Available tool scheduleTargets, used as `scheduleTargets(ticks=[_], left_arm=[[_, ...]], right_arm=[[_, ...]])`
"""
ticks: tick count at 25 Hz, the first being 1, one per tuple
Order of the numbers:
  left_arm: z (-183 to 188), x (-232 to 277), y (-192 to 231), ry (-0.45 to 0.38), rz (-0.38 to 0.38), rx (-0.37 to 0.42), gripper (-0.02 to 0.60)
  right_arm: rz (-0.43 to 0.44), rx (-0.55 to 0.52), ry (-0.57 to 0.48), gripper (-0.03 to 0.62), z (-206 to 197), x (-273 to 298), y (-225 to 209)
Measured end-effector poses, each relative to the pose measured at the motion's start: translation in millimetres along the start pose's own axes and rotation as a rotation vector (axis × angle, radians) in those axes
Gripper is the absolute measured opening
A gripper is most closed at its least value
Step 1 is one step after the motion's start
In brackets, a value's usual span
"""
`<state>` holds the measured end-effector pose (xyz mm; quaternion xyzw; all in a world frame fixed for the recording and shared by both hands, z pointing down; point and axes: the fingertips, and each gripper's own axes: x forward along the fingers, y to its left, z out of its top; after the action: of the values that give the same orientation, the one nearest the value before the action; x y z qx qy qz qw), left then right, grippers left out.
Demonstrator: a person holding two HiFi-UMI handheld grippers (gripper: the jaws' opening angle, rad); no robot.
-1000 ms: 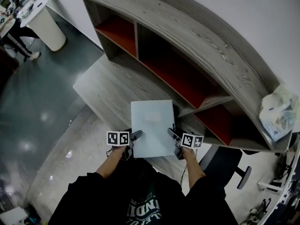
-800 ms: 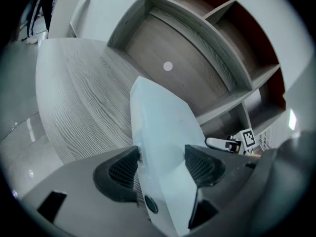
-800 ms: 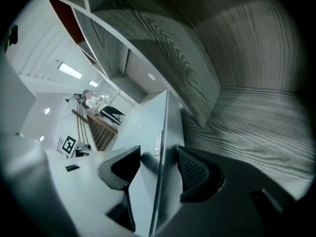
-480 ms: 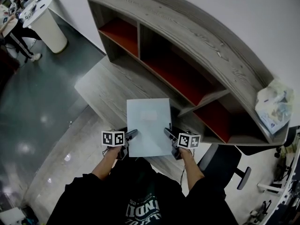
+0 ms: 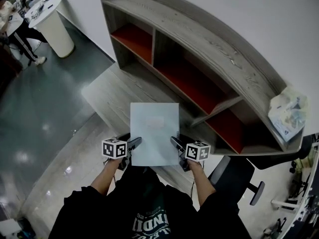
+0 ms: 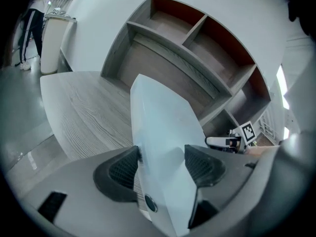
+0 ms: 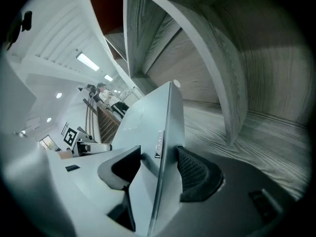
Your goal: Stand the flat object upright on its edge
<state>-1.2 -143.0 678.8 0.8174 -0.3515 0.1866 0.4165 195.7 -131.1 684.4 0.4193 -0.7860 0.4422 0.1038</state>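
The job is only partly done, by my reckoning. The flat pale-blue box (image 5: 154,132) is off the wooden desktop (image 5: 107,96) and held over its near edge, carried between the two grippers. It is not yet standing on anything.

The left gripper (image 5: 135,142) has the box's left side and the right gripper (image 5: 174,142) its right side, both at the end nearest the person. In the left gripper view the left gripper's two dark ribbed pads (image 6: 123,168) sit against opposite faces of the box (image 6: 163,127), clamped on it. The right gripper view shows the same thing. There the box (image 7: 148,127) runs edge-on between the right gripper's pads (image 7: 195,174), which press on both of its faces.

From above, the broad face with its faint paler label is turned up toward the person. So the box looks to be lying closer to flat than upright, tilted with its far end out over the desktop. I cannot tell whether that far end touches the wood or hangs just clear of it.

What is left is the real work. The box has to be tipped until one narrow edge bears on the desktop, then settled there so it balances. After that both grips must come off without knocking it over. The shelf unit (image 5: 209,49) along the far side of the desktop has empty red-backed compartments, and the box is not in any of them.
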Motion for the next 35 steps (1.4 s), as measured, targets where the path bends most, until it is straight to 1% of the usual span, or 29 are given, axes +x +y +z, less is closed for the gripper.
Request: scheduleTargets(ticks=[4,10,16,19,26,35], left_arm=[[9,-11,-4,-0.032,0.007,0.075,0.299],[24,-24,-12,-0.084,0.032,0.237,0.297],[40,-31,-18,-0.097,0.049,0.359,0.290],[44,-33,-21,-0.103,0.048,0.399,0.285],[47,-35,-28,-0.114,0.037,0.467,0.272],[44,-33,-36,-0.106,0.034,0.542,0.265]], right_arm=[[-0.001,-0.067,-0.006,0.238,7,-1,12],[-0.012,-0.179,-0.011,0.238,15,-5,25],[-0.054,-0.280,-0.060,0.238,26,-11,35],[-0.083,-0.330,-0.080,0.238,29,-16,39],[-0.161,-0.447,-0.110,0.238,34,-25,42],[-0.215,-0.495,-0.108,0.233,28,-31,35]])
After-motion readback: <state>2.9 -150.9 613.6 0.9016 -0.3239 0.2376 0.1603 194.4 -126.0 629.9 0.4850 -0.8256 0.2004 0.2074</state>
